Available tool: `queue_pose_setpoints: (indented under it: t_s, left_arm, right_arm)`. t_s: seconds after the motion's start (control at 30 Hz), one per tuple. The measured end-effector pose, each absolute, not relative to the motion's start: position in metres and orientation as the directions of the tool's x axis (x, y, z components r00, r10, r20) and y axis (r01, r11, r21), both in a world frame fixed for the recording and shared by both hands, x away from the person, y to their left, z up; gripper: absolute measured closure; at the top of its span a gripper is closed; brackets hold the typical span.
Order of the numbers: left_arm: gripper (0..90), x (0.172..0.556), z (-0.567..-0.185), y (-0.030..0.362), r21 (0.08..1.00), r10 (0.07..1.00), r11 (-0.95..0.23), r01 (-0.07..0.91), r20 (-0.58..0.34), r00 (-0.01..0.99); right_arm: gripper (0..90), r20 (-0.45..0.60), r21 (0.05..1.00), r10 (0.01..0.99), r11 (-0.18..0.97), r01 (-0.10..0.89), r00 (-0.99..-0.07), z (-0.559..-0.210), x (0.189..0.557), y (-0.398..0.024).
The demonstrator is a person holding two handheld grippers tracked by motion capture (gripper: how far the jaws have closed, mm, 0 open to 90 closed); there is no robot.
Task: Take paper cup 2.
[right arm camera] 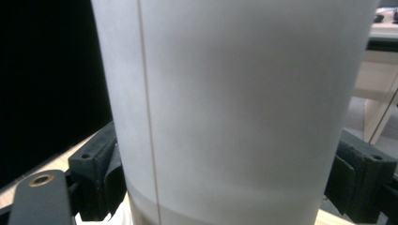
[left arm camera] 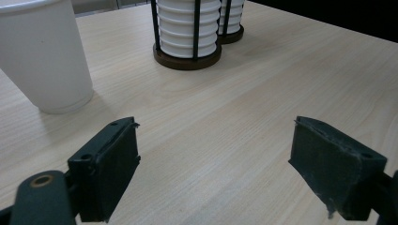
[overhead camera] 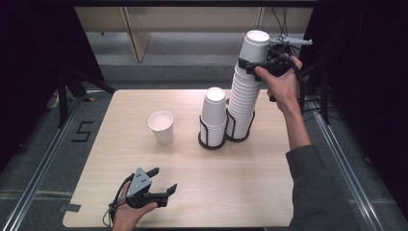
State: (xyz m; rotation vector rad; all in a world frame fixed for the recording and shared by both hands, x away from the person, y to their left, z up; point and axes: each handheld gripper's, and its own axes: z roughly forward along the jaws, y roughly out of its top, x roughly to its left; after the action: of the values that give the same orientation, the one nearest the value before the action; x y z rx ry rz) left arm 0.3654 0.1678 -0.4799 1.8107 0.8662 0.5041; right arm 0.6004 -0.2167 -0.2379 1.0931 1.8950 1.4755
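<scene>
High view: two cup stacks, one loose cup; right fingers pinch top cup, left fingers spread.

White paper cup upright atop tall stack, clamped.

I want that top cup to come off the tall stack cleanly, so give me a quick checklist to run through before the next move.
1. Right tool closed on the top cup of the tall stack: ok, both jaws press its sides in the right gripper view.
2. Only one cup gripped: cannot tell; the jaws sit close to the next rim.
3. Tall stack seated in its black holder: ok.
4. Short stack beside it upright, clear of the right hand: ok.
5. Single cup upright on the table, mouth up: ok.
6. Left tool free: ok, jaws open with nothing between them, near the table's front edge.
</scene>
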Motion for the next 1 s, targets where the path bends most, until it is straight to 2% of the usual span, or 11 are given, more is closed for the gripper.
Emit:
queue_pose_setpoints:
  t_s: [0.67,0.83,1.0]
  left_arm:
    - [14.9,0.365,-0.480,0.166,0.918,0.750,-0.219,0.330,-0.057,0.659]
    - [14.9,0.366,-0.480,0.166,0.918,0.750,-0.221,0.330,-0.056,0.659]
    - [14.8,0.366,-0.480,0.165,0.921,0.741,-0.212,0.328,-0.067,0.668]
  right_arm:
    - [14.8,0.066,0.986,0.840,0.027,0.163,-0.538,-0.163,0.576,-0.233]
    - [14.8,0.073,0.989,0.840,0.007,0.146,-0.538,-0.156,0.563,-0.246]
    - [14.8,0.056,0.988,0.843,0.029,0.151,-0.534,-0.165,0.548,-0.258]
